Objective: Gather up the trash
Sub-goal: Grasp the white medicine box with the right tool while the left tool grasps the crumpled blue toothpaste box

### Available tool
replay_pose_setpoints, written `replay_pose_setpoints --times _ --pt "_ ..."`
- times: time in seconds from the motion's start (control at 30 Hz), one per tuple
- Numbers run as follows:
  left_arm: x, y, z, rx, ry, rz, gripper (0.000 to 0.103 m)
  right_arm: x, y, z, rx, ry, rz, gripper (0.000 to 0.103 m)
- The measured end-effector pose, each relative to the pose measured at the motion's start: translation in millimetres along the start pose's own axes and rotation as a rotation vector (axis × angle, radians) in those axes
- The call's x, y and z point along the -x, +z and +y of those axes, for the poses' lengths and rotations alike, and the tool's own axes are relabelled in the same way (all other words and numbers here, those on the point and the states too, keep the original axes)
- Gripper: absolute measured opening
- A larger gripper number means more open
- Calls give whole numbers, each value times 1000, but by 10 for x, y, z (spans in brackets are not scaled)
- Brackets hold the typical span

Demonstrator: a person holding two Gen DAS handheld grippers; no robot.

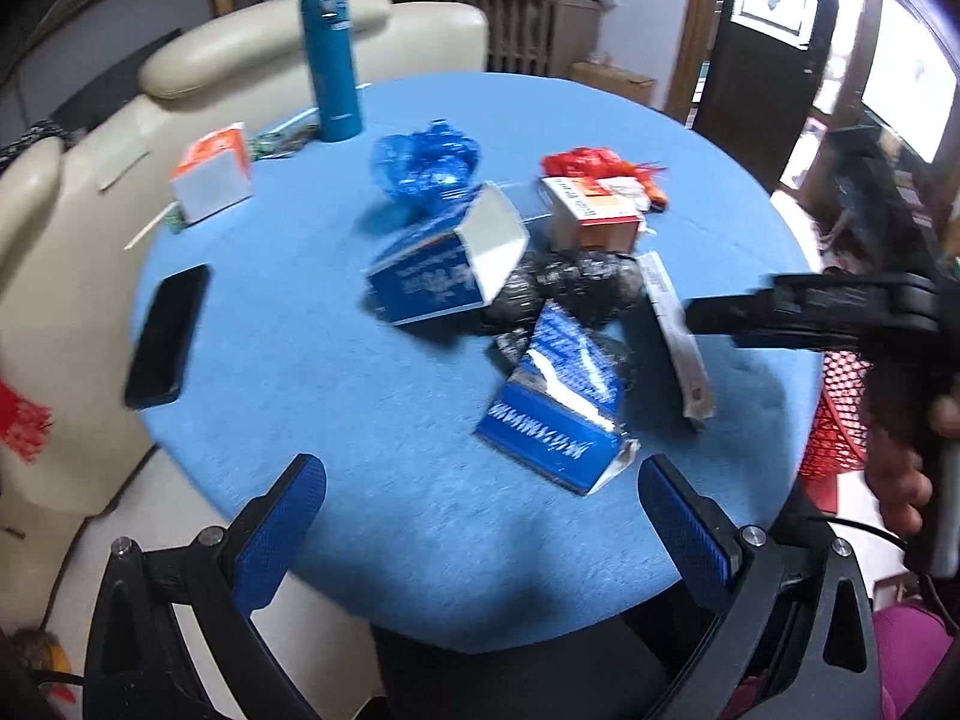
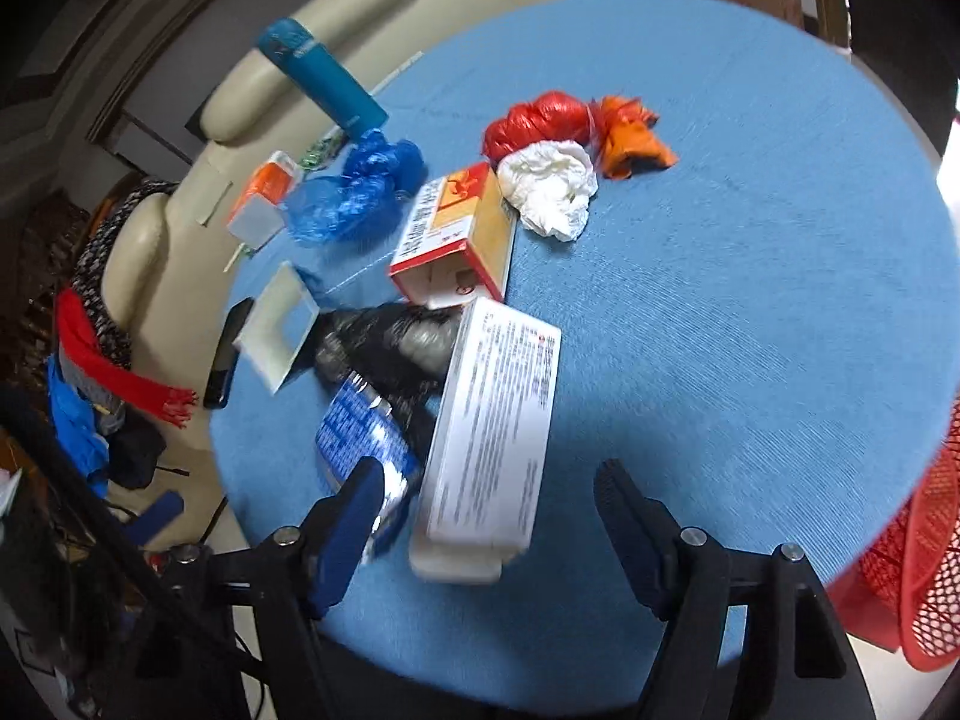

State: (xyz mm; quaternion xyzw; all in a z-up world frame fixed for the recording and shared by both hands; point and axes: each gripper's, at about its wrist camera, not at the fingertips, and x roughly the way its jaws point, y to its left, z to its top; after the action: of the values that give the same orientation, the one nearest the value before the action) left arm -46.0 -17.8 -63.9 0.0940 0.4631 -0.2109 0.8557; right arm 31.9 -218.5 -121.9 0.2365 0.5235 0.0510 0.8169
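The right gripper (image 2: 489, 516) is held spread over the near end of the white carton (image 2: 492, 444), nothing pinched yet; the left gripper (image 1: 480, 516) is spread and empty too. Basically nothing's been collected: boxes, crumpled bags and tissue are all left on the blue table (image 2: 750, 312) (red mesh basket (image 2: 918, 570) parked at the right edge).

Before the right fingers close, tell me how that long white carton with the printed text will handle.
The white carton is probably light: its near end looks open and empty. Its thin card walls may cave under a firm squeeze. It lies partly on the black bag and could slide off.
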Motion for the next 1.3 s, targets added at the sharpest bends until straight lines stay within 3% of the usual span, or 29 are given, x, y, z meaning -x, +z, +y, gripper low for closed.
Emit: replay_pose_setpoints --times 0.17,0.23,0.27,0.47,0.6,0.73,0.77,0.83,0.87,1.07,1.23,1.27,1.3 --pt "-110 59 -56 -58 -46 4 103 -339 131 -154 -73 -24 73 76" --pt "-187 84 -65 -69 -67 8 103 -388 161 -104 -48 -22 83 65" --pt "-215 96 -74 -72 -80 9 103 -406 169 -93 -45 -16 92 52" --pt "-420 146 -217 -107 -93 40 103 -365 160 -100 -31 2 58 49" --pt "-558 167 -365 -151 -85 43 103 -222 141 -299 -56 -15 25 49" --pt "-715 157 -402 -158 -56 63 103 3 63 -480 -84 21 -6 49" --pt "-724 153 -397 -153 -60 60 101 41 43 -501 -86 25 -12 49" --pt "-756 161 -394 -148 -67 59 86 153 -9 -564 -90 29 -32 49" --pt "-783 164 -399 -148 -66 71 77 200 -31 -585 -92 31 -40 35" --pt "-690 118 -439 -139 -45 44 75 375 -157 -811 -120 54 -73 27" --pt "-388 96 -405 -113 -26 -22 75 390 -152 -866 -145 -18 -92 34" --pt "-321 98 -393 -105 -27 -36 75 408 -145 -846 -136 -63 -102 49" --pt "-260 100 -379 -96 -26 -50 75 422 -139 -820 -123 -111 -111 76"
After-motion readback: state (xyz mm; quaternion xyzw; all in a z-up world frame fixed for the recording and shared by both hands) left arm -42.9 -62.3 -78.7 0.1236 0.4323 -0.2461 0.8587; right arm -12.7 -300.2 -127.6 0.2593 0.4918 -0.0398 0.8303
